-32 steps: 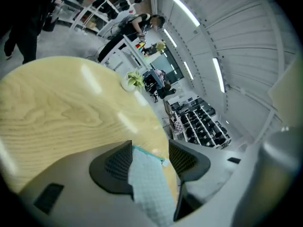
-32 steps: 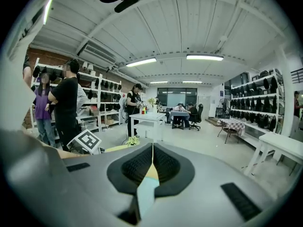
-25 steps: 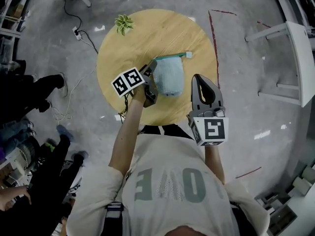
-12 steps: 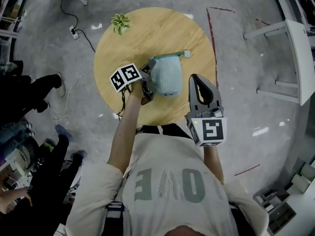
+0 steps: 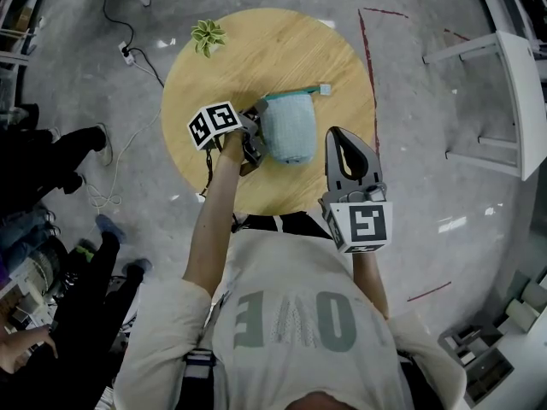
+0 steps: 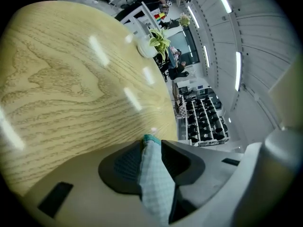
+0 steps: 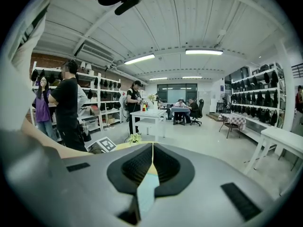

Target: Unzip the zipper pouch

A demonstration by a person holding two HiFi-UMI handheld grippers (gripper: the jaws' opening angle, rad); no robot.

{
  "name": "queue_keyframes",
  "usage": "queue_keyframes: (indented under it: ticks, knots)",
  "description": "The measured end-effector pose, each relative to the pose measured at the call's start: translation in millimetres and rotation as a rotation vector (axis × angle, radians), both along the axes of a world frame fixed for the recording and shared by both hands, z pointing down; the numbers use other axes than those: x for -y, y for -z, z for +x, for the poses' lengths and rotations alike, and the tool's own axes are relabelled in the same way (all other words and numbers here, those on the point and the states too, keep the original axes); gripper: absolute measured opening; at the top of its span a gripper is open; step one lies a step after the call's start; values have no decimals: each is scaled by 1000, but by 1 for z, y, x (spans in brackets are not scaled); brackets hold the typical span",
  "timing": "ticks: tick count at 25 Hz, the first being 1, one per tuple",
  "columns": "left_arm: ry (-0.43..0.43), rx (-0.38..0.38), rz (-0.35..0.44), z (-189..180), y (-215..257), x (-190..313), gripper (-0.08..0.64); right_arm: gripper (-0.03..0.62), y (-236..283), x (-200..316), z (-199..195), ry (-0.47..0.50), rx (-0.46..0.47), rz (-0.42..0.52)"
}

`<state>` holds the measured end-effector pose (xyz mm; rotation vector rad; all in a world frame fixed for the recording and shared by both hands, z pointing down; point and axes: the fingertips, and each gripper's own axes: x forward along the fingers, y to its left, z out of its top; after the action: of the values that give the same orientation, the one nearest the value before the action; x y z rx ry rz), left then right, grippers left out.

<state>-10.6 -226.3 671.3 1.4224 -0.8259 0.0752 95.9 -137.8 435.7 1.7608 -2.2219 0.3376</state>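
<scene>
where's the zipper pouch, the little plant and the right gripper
zipper pouch [image 5: 288,133], head view, middle of its teal body
little plant [image 5: 208,34], head view, its leaves
right gripper [image 7: 152,146], right gripper view, between its shut jaw tips

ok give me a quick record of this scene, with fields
table: round, wooden
zipper pouch: teal, lying near the table's middle
left gripper: jaws closing on the pouch's left edge, fabric between the pads
right gripper: shut, empty, right of the pouch and apart from it
plant: small, at the table's far left rim
</scene>
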Motion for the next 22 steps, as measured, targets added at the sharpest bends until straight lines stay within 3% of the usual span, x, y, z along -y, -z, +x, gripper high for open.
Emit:
queue_keyframes:
  ticks: [7,13,18,22]
  knots:
    - [-106,99,-8,3,-8,-6,56,30,1,-1,-4,9,3,2]
    - [-129,113,0,3,-9,-8,34,31,0,-4,-12,28,-1,2]
    - [-133,122,59,4,3,-5,31,31,6,-9,-14,30,-4,18]
    - [-149,153,171,3,30,6,29,31,13,-12,-12,29,-9,39]
